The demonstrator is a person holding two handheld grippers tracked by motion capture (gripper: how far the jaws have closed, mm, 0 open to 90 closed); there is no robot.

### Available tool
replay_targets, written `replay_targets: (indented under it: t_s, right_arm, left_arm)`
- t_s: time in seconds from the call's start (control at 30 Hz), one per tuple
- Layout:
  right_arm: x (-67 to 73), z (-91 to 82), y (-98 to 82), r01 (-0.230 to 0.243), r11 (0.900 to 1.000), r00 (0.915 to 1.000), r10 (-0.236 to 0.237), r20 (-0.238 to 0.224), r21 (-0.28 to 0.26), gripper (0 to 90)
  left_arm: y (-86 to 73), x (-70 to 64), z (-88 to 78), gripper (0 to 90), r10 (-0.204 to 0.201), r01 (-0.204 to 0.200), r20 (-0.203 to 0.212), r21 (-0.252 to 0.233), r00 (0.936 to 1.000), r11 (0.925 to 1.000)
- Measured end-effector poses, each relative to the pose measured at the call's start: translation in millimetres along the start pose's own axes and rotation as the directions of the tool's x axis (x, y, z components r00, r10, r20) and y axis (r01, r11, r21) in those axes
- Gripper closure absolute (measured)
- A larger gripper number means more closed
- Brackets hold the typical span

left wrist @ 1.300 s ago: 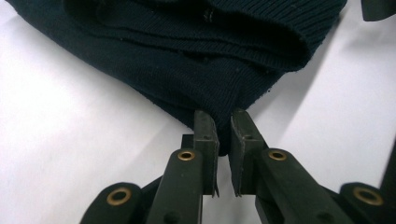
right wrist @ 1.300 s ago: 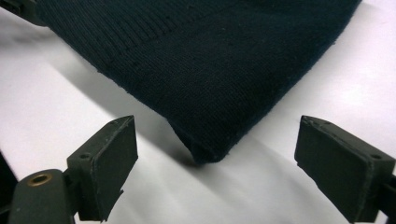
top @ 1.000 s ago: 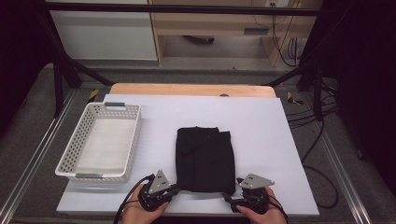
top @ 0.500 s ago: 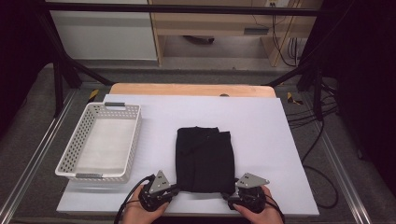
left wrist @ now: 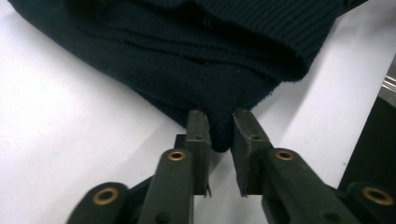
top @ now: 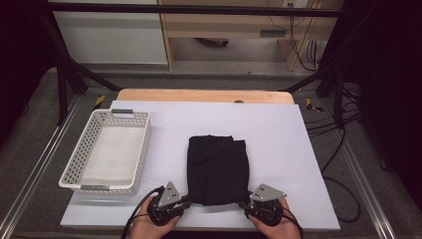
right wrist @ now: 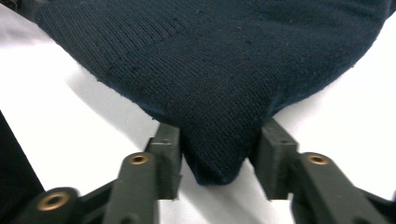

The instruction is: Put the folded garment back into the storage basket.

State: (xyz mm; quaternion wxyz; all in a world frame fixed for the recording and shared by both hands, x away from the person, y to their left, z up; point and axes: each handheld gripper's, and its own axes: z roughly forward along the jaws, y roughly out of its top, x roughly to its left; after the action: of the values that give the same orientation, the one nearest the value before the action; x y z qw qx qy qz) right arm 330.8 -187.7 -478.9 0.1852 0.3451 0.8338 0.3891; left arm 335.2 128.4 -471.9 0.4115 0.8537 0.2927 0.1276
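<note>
While you hold a gripper at each near corner of the folded black cloth [top: 217,169], you are at the grab step, not the lift step. The cloth lies flat in the middle of the white table [top: 298,149], with its near edge just in front of your hands.

Your left gripper [left wrist: 219,128] has one corner of the cloth between its jaws. The jaws stand close together on that corner and have just been opening a little. The pads look like they touch the cloth on both sides, so I judge the pinch is there, but light.

Your right gripper [right wrist: 219,154] has the other corner between its jaws. These jaws have just been closing. The pads sit against both sides of the thick corner, so I judge it is clamped on the cloth.

Next, you need a firm hold on both corners before you raise them. Squeeze the left one more if it feels loose. Then lift both hands together and keep them level, or the cloth may slip out of one side and fall open.

To the left of the cloth sits a white basket [top: 132,149] with holes in its walls. It has nothing in it. The cloth and the basket are apart, not touching.
</note>
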Motion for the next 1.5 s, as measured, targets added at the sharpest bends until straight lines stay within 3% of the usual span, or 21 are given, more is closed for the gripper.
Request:
replay_targets:
  t_s: [0.07, 0.13, 0.17, 0.23, 0.37, 0.47, 0.57, 0.7, 0.83, 0.87, 1.07, 1.2, 1.4, 1.5]
  right_arm:
    - [-0.8, -1.4, 0.4, 0.004, 1.0, 1.0, -0.004, -0.006, 0.001, 64.6]
    - [-0.7, -1.4, 0.5, 0.006, 1.0, 1.0, -0.006, -0.007, 0.001, 65.1]
    - [-0.7, -1.6, 0.3, 0.008, 1.0, 0.9999, -0.008, -0.008, 0.001, 65.5]
    - [-0.7, -1.7, 0.3, 0.007, 1.0, 0.9999, -0.007, -0.008, 0.002, 65.7]
    - [-0.6, -2.3, 0.1, 0.007, 1.0, 1.0, -0.007, -0.004, 0.002, 66.6]
    - [-0.3, -2.6, -0.1, 0.003, 1.0, 1.0, -0.003, -0.003, 0.003, 67.6]
    - [-0.3, -3.4, -0.3, 0.003, 1.0, 1.0, -0.003, -0.002, 0.003, 68.1]
    - [-0.8, -3.9, -0.7, -0.002, 1.0, 1.0, 0.002, -0.004, 0.006, 68.3]
    - [-1.1, -3.7, -1.0, -0.003, 1.0, 1.0, 0.003, -0.008, 0.007, 68.3]
    - [-1.3, -3.6, -0.9, -0.006, 1.0, 0.9999, 0.006, -0.011, 0.005, 68.3]
    - [-1.2, -3.8, -1.0, -0.005, 1.0, 0.9999, 0.005, -0.011, 0.006, 68.3]
    - [-1.5, -3.8, -1.2, -0.003, 1.0, 0.9999, 0.003, -0.012, 0.005, 68.2]
    - [-1.8, -3.6, -1.5, -0.002, 1.0, 0.9999, 0.002, -0.014, 0.004, 68.1]
    - [-1.9, -3.8, -1.9, -0.002, 1.0, 0.9999, 0.002, -0.015, 0.007, 67.9]
  left_arm:
    - [5.8, 1.3, -3.7, 65.7, -0.011, 0.011, 0.001, -0.022, 0.9999, 0.9997]
    - [12.5, 2.0, -8.8, 62.4, -0.015, 0.015, -0.001, -0.047, 0.9999, 0.9988]
    - [18.4, 2.4, -12.5, 54.7, -0.025, 0.024, -0.012, -0.062, 0.9996, 0.9978]
    - [21.2, 2.2, -13.4, 54.4, -0.012, 0.011, -0.015, -0.063, 0.9998, 0.998]
    - [35.6, 4.4, -10.2, 42.4, -0.011, 0.01, -0.017, -0.051, 0.9998, 0.9986]
    - [58.3, 7.4, -2.9, 19.9, -0.027, 0.025, -0.022, -0.082, 0.9994, 0.9963]
    - [71.4, 9.9, 2.9, 10.8, -0.013, 0.01, -0.042, -0.076, 0.9991, 0.9971]
    - [90.3, 20.8, 15.8, 10.4, 0.015, -0.02, -0.088, -0.046, 0.996, 0.9988]
    - [102.0, 40.1, 30.6, 10.5, -0.034, 0.031, -0.087, -0.03, 0.9957, 0.9991]
    - [107.2, 48.9, 38.7, 10.7, -0.034, 0.033, -0.112, -0.013, 0.9932, 0.9994]
    - [116.1, 68.7, 57.1, 11.9, -0.044, 0.047, -0.147, 0.016, 0.9882, 0.9988]
    - [118.8, 75.4, 69.9, 12.9, 0.013, -0.004, -0.211, 0.047, 0.9774, 0.9989]
    - [117.3, 87.4, 77.9, 13.0, -0.021, 0.034, -0.226, 0.054, 0.974, 0.998]
    - [114.8, 96.9, 82.3, 13.2, -0.068, 0.082, -0.209, 0.061, 0.9755, 0.9947]
